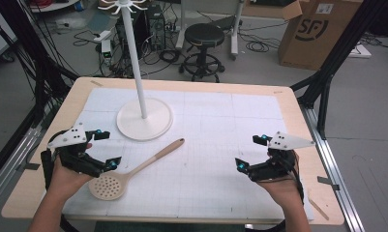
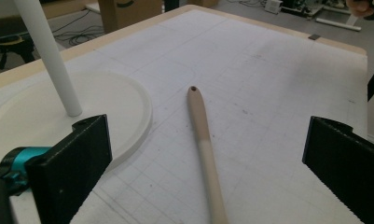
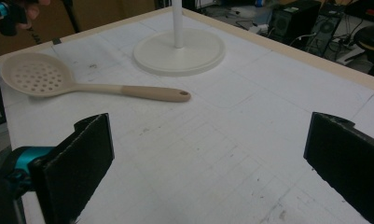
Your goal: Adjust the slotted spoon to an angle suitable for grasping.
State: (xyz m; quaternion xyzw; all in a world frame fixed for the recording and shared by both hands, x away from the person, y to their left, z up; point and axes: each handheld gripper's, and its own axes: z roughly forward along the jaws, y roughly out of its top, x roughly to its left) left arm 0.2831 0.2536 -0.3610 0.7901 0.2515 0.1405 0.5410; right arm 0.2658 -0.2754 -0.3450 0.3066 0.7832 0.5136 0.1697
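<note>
Two grippers wait over our worktop, its white gridded mat carrying a tall white hanging stand and, just beside that base, a beige slotted spoon. We see the spoon lying flat, perforated bowl towards our left gripper, handle pointing at the stand. Left jaws stand wide apart around the handle, not touching; right gripper jaws are equally apart, well away, holding nothing. We judge the spoon light, stiff and rather smooth, so mid-handle is where we would pinch.
</note>
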